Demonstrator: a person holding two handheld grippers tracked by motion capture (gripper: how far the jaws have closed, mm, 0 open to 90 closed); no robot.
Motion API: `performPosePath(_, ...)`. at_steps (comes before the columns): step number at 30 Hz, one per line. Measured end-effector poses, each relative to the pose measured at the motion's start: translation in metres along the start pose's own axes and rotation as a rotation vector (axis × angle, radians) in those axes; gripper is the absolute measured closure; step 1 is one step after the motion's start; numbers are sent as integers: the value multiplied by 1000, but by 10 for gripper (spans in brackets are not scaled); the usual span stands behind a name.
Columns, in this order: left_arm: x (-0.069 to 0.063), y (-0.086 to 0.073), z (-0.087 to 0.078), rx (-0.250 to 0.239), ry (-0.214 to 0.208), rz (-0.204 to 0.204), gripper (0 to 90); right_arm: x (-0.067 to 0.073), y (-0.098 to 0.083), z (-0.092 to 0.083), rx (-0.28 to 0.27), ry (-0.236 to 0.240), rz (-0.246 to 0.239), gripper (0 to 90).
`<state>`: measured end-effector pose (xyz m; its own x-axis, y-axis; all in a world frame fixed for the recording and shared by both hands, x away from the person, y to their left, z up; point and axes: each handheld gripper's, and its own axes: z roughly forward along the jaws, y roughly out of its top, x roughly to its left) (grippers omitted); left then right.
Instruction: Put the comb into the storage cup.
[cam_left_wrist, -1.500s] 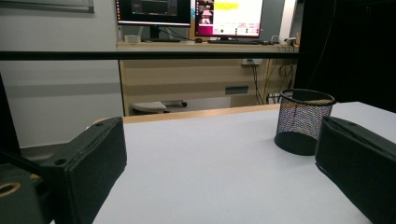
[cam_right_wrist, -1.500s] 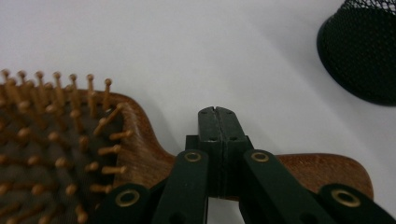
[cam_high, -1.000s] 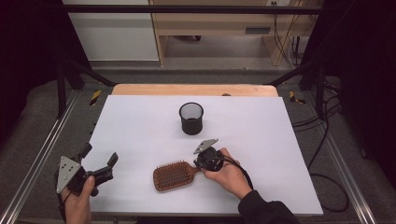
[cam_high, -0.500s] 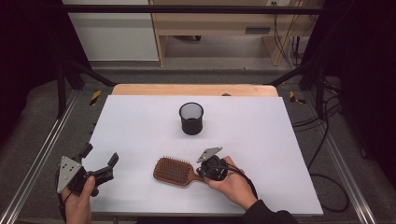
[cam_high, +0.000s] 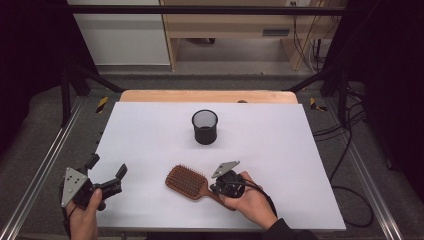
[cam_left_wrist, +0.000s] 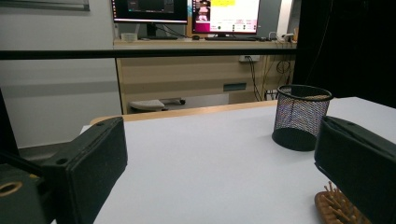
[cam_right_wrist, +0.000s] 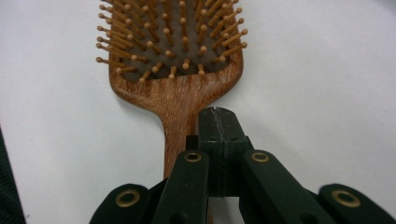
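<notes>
Hairbrush (cam_high: 187, 181) lies bristles up on the white table (cam_high: 280, 150), near your edge and in front of the mesh cup (cam_high: 205, 126). Your right gripper (cam_right_wrist: 218, 122) has its jaws pressed together, empty, just over the brush handle. Your left gripper (cam_high: 107, 172) rests with jaws wide apart at the table's left side, holding nothing.

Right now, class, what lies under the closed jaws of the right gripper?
The wooden hairbrush lies bristles up on the white table. Its handle runs beneath the right gripper, whose jaws are pressed together above it. The handle's end is covered by the gripper, so it cannot be seen.
</notes>
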<state>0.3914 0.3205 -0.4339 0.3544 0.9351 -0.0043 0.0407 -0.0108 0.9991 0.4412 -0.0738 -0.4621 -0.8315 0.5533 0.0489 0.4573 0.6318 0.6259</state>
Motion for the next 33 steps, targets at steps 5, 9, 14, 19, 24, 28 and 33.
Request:
performPosePath(5, 0, 0, 0, 0, 0, -1, 28, 1, -2, 1, -1, 12, 4, 900)
performPosePath(9, 0, 0, 0, 1, 1, -1, 27, 2, -3, 1, 0, 15, 10, 900)
performPosePath(14, 0, 0, 0, 0, 1, 0, 27, 3, -3, 0, -9, 13, 11, 900)
performPosePath(19, 0, 0, 0, 1, 0, 0, 27, 4, -3, 0, -15, 14, 12, 900)
performPosePath(24, 0, 0, 0, 0, 0, 2, 27, 4, -3, -4, -21, 9, 14, 900)
performPosePath(28, 0, 0, 0, 1, 1, 2, 27, 4, -3, -9, -36, 8, 10, 900)
performPosePath(33, 0, 0, 0, 2, -1, 3, 27, 5, -3, -14, -46, -2, -1, 900)
